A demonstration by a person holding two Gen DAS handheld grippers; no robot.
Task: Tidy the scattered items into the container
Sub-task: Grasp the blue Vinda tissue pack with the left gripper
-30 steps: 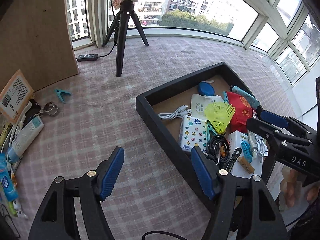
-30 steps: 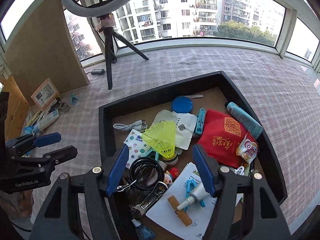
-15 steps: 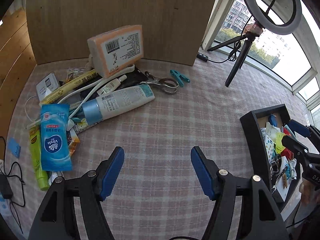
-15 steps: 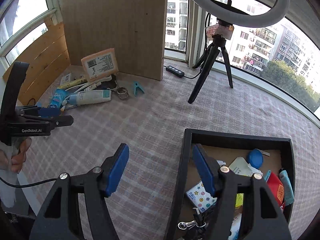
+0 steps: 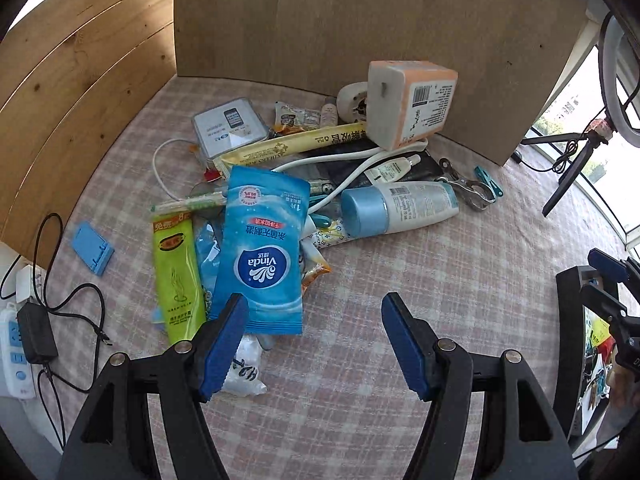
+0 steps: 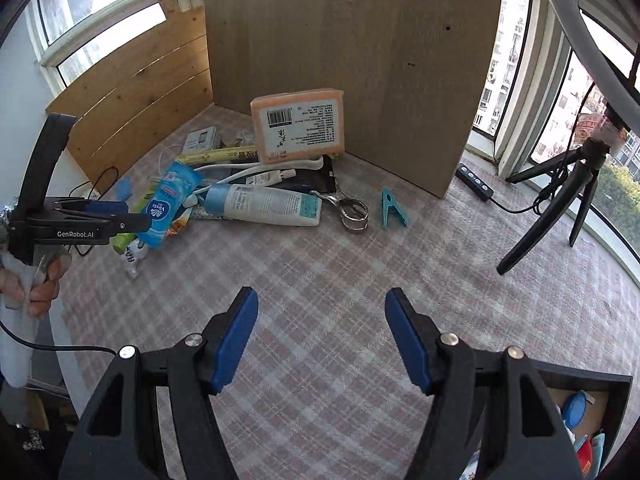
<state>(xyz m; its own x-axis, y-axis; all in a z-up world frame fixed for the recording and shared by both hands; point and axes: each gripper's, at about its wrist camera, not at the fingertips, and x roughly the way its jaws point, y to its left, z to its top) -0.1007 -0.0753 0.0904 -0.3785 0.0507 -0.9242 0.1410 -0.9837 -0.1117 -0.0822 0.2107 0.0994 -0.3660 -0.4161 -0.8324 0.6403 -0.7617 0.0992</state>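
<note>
Left wrist view: the left gripper (image 5: 312, 342) hangs wide open and empty above the checked cloth, its left blue pad just over the near end of a blue Vinda tissue pack (image 5: 262, 252). That pack tops the heap of scattered items. Behind it leans an orange-edged box (image 5: 412, 102); to its right lies a white bottle with a blue cap (image 5: 398, 208); to its left, a green sachet (image 5: 176, 276). The black container (image 5: 570, 320) shows only as a wall far right of the pack.

Right wrist view: the right gripper (image 6: 320, 338) is also spread wide, holding nothing, over bare cloth well short of the Vinda tissue pack (image 6: 168, 204). A teal clothes peg (image 6: 392, 208) sits apart, right of the bottle. The container's corner (image 6: 580, 380) peeks in at bottom right.

This looks like the reach for another item. Next, I judge, the left jaws must drop astride the pack and close.
</note>
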